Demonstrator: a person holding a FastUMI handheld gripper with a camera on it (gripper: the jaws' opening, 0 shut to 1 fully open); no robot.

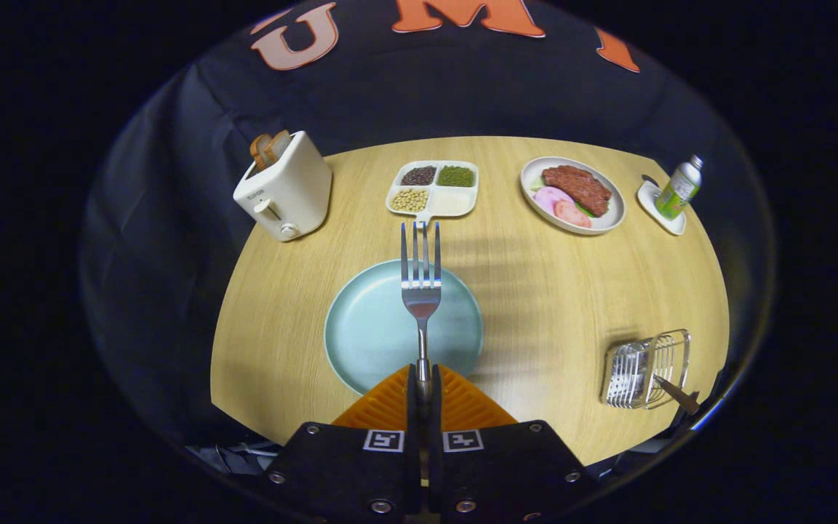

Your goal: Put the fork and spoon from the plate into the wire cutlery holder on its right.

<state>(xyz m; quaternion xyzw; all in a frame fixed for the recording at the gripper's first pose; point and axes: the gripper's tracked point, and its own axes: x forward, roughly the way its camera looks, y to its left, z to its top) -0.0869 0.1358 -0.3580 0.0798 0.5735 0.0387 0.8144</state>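
Right now your gripper [423, 382] has its two fingers pressed together on the handle of the fork [420, 291], with no gap visible between them apart from the thin metal stem they pinch. You hold the fork pointing straight ahead along the fingers, tines away from you, so that its head hangs over the light blue plate [368, 335] and its tips reach past the plate's far rim toward the divided tray [455, 202]. You cannot tell from this angle how high the fork sits above the plate. The plate lies on the round wooden table [535, 291], just ahead of the fingers and slightly to their left. To your right, near the table's edge, stands the wire cutlery holder [644, 370], well apart from the fork; a slim handle [677, 394] sticks out of it on the near side, though you cannot make out which utensil it belongs to. Beyond the plate, the divided tray holds three sorts of beans or grains in separate compartments. A white toaster [286, 196] with bread slices in its slots stands at the far left, a plate of meat [572, 195] at the far right, and beside that a small bottle [679, 188] on a white dish [653, 204].
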